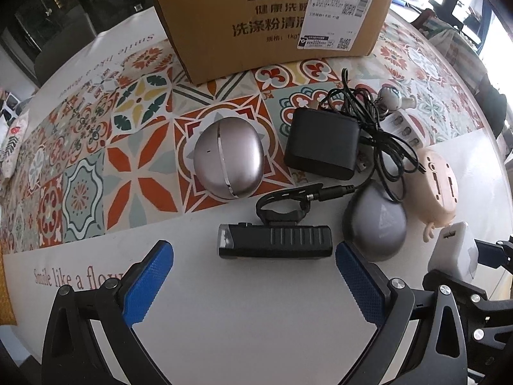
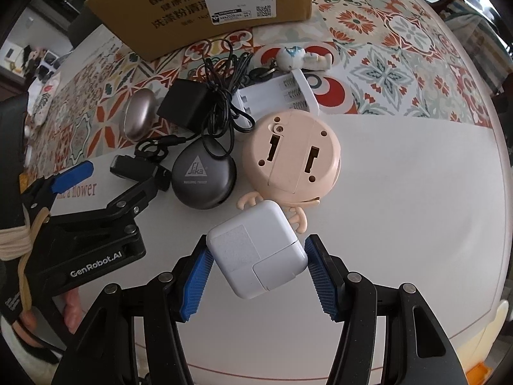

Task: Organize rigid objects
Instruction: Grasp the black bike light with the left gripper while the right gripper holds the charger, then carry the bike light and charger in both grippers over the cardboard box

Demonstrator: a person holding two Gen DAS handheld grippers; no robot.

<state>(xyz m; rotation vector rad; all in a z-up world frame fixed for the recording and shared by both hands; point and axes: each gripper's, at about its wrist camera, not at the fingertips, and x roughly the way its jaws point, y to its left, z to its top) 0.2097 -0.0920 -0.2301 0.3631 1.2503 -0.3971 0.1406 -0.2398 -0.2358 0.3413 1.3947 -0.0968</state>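
Between the right claw's (image 2: 258, 271) blue pads, the white charger (image 2: 256, 252) is pinched, at 6 o'clock from the peach toy (image 2: 290, 155). Left claw (image 1: 253, 276) gapes over the tabletop (image 1: 240, 320), black bike light (image 1: 274, 242) just ahead.

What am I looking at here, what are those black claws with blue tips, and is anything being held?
These are two views from cameras mounted on tools a person carries, one per hand. Each hand-held gripper has two fingers with blue pads. The left hand-held gripper is open above the table, facing a black bike light. The right hand-held gripper has a white power adapter between its pads; whether they press it I cannot tell. Nearby lie a cardboard box, a silver oval case, a black charger with cable, a grey round case and a peach toy.
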